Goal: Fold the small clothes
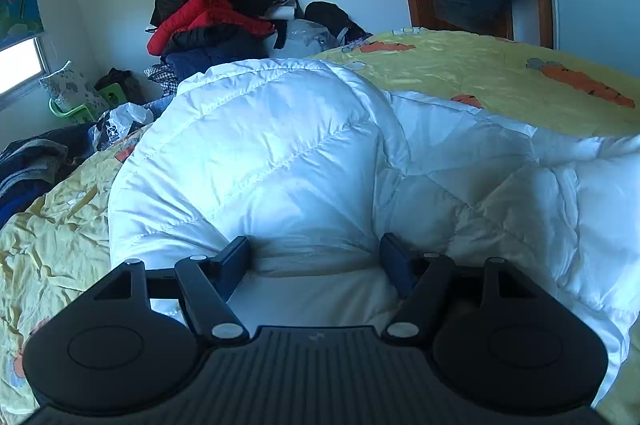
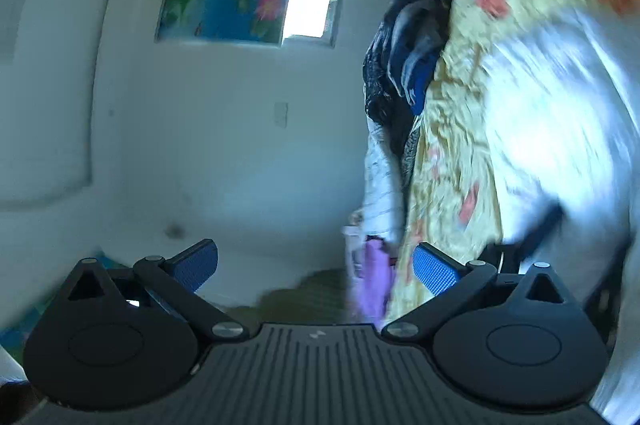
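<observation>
**White quilted piece dead ahead of the left tool**

Left wrist view: the left gripper (image 1: 314, 257) stands apart, empty, nose against the white quilted garment (image 1: 272, 153) bulging on the yellow bedspread (image 1: 480, 73).

Right wrist view: the right gripper (image 2: 316, 265) gapes wide, empty, aimed at the wall; the garment (image 2: 560, 113) lies off to its right. Left looks nearer.

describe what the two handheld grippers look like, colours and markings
Both are matte black. The left gripper and right gripper each have a ribbed central plate with a small pale logo, two rounded side lobes and linkage bars with silver pivot pins. The right one's fingers carry blue dotted pads. No cables or sleeves show.
</observation>
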{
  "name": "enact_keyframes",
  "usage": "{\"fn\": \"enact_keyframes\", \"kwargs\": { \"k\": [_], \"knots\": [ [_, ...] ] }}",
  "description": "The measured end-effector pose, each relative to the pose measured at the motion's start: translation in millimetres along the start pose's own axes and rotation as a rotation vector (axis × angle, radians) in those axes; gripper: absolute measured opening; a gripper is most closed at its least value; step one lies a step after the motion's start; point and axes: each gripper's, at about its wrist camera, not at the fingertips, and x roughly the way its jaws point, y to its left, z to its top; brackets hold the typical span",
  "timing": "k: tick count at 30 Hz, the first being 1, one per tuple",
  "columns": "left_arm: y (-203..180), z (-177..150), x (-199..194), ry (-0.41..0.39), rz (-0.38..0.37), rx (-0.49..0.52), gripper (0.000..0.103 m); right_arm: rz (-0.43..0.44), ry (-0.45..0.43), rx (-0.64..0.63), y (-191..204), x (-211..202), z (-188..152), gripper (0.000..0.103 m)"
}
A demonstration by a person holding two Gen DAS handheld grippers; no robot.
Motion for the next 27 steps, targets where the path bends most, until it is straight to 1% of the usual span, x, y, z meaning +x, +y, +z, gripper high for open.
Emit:
{"fn": "enact_keyframes", "kwargs": {
  "k": [2, 4, 6, 10, 12, 13, 14, 15, 16, 17, 18, 20, 21, 22, 23, 25, 26, 27],
  "knots": [
    [0.3, -1.3, -1.0, -0.003, -0.003, -0.004, 0.071, 0.002, 0.000, -0.001, 3.9, -16.3, -25.7, 0.103],
    [-0.4, -1.8, -2.8, -0.005, -0.002, -0.002, 0.071, 0.047, 0.003, -0.005, 16.4, -41.2, -65.7, 0.103],
    [1.6, -1.5, -5.2, -0.006, -0.001, 0.000, 0.071, 0.092, -0.001, -0.030, 31.2, -59.5, -88.2, 0.103],
    [1.8, -2.5, -4.5, -0.011, -0.003, -0.003, 0.071, 0.187, -0.052, -0.080, 53.0, -100.4, -117.7, 0.103],
    [1.4, -2.8, -4.2, -0.013, -0.002, -0.006, 0.071, 0.223, -0.036, -0.114, 51.0, -107.2, -120.8, 0.103],
    [0.5, -3.4, -4.1, -0.014, -0.001, -0.007, 0.071, 0.188, -0.035, -0.148, 48.1, -105.2, -119.0, 0.103],
    [-0.7, -3.8, -4.8, -0.015, 0.002, -0.006, 0.071, 0.110, -0.060, -0.186, 45.0, -104.2, -113.6, 0.103],
    [-1.5, -3.9, -5.1, -0.016, 0.004, -0.004, 0.071, -0.022, -0.112, -0.224, 39.5, -97.6, -103.7, 0.103],
    [-2.0, -3.6, -5.8, -0.016, 0.006, -0.002, 0.071, -0.120, -0.151, -0.245, 35.0, -91.6, -93.0, 0.103],
    [-2.4, -3.8, -5.8, -0.015, 0.007, -0.001, 0.071, -0.187, -0.165, -0.264, 28.8, -82.1, -78.2, 0.103],
    [-2.8, -4.0, -5.7, -0.014, 0.009, 0.000, 0.071, -0.207, -0.163, -0.267, 21.4, -70.5, -61.0, 0.103],
    [-3.6, -3.4, -6.1, -0.011, 0.011, 0.003, 0.071, -0.188, -0.136, -0.260, 8.1, -45.9, -28.9, 0.102],
    [-4.2, -3.1, -5.9, -0.009, 0.013, 0.005, 0.071, -0.201, -0.115, -0.270, 1.8, -29.8, -10.0, 0.102],
    [-4.5, -2.9, -5.8, -0.008, 0.015, 0.005, 0.071, -0.244, -0.114, -0.289, -2.5, -16.4, 3.9, 0.102],
    [-4.8, -2.9, -5.9, -0.008, 0.017, 0.006, 0.071, -0.308, -0.113, -0.320, -7.9, 0.5, 15.6, 0.102],
    [-6.0, -2.9, -5.7, -0.009, 0.021, 0.007, 0.071, -0.477, -0.091, -0.404, -19.8, 25.9, 35.5, 0.101],
    [-6.0, -2.9, -5.4, -0.011, 0.021, 0.004, 0.071, -0.546, -0.086, -0.430, -29.6, 40.1, 43.5, 0.100],
    [-5.6, -2.9, -5.1, -0.013, 0.020, -0.003, 0.071, -0.590, -0.059, -0.461, -41.6, 47.9, 48.4, 0.100]
  ]
}}
